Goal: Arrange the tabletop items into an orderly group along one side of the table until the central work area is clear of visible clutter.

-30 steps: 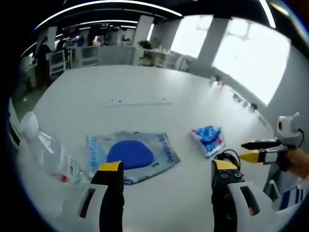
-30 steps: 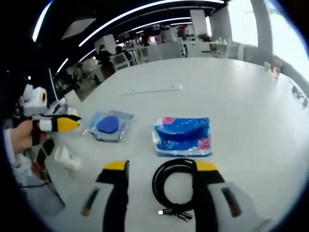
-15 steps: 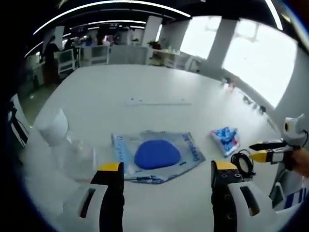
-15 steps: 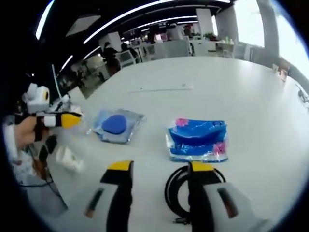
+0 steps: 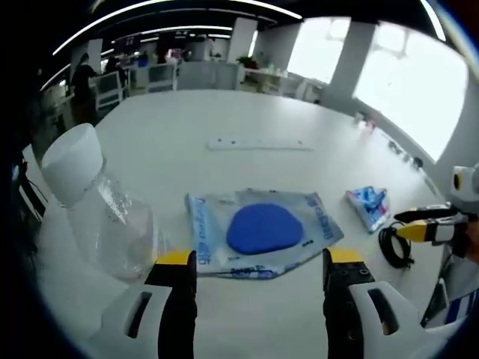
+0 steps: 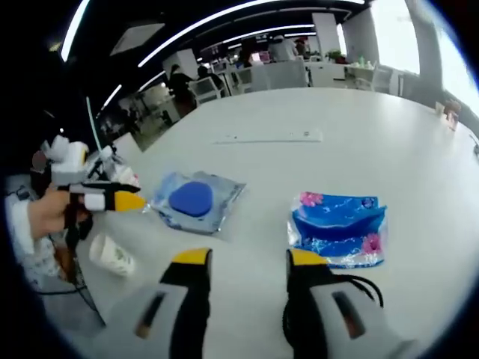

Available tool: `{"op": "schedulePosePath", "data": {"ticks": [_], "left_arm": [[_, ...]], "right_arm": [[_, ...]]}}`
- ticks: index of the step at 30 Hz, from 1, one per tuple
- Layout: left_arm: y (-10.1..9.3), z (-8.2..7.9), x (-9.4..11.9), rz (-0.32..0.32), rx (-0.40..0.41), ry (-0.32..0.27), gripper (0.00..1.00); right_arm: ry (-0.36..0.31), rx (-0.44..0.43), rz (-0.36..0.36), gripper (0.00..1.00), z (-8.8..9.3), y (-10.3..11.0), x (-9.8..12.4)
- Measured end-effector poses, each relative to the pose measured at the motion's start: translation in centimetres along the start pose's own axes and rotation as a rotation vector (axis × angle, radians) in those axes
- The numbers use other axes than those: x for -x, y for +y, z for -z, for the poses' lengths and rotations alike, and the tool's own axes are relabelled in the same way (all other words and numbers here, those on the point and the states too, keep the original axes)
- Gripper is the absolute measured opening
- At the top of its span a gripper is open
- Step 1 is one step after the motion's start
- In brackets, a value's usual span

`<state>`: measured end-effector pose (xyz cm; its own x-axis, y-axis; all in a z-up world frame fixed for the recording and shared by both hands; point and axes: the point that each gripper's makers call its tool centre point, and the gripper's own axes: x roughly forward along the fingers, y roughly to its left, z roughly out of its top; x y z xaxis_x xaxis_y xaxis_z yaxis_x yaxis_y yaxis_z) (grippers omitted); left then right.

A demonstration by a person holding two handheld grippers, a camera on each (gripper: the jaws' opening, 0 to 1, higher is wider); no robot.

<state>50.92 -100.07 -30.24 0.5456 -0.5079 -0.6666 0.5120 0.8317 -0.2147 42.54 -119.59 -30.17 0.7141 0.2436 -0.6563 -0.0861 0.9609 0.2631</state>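
Observation:
My left gripper [image 5: 260, 258] is open just short of a clear packet with a blue disc [image 5: 262, 228], nothing between its jaws. A clear plastic bottle [image 5: 101, 213] with a white cap lies close on the left. A blue tissue pack [image 5: 368, 206] and a black coiled cable [image 5: 394, 243] lie to the right, by the right gripper [image 5: 420, 224]. My right gripper [image 6: 248, 258] is open over bare table. The cable [image 6: 359, 295] sits right of its right jaw, partly hidden. Beyond lie the tissue pack [image 6: 340, 228] and the packet [image 6: 196, 200]. The left gripper [image 6: 112, 200] sits at left, above the bottle [image 6: 112, 256].
A long white strip [image 5: 258, 143] lies flat farther out on the white table [image 6: 374, 142]. The table's edge [image 5: 34, 224] runs close on the left in the left gripper view. Office desks, chairs and people stand far behind.
The left gripper has come closer to the packet and the bottle. The right gripper has shifted left, so the cable now lies right of its right jaw; its jaws stand slightly narrower.

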Motion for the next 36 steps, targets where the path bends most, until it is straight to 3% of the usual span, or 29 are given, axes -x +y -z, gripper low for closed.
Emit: {"op": "schedulePosePath", "data": {"ticks": [4,6,9,15,27,36], "left_arm": [[0.0,0.0,-0.7,-0.015,-0.006,0.011,0.67],[0.7,0.5,-1.1,-0.059,-0.029,0.055,0.65],[1.1,-0.1,-2.0,-0.073,-0.016,0.039,0.67],[2.2,0.3,-3.2,-0.121,-0.004,0.076,0.66],[3.2,1.2,-4.3,-0.156,0.025,0.118,0.63],[4.2,2.4,-4.9,-0.205,0.066,0.17,0.56]], "right_arm": [[0.003,-0.002,-0.019,0.36,-0.1,0.8,-1.1],[0.003,-0.003,-0.032,0.35,-0.2,1.3,-1.8],[0.009,-0.006,-0.058,0.33,-0.3,2.1,-3.1],[0.017,-0.003,-0.089,0.31,-0.9,3.3,-5.1],[0.037,-0.038,-0.116,0.27,-0.3,3.7,-7.8],[0.044,-0.067,-0.142,0.14,0.0,3.7,-8.7]]}}
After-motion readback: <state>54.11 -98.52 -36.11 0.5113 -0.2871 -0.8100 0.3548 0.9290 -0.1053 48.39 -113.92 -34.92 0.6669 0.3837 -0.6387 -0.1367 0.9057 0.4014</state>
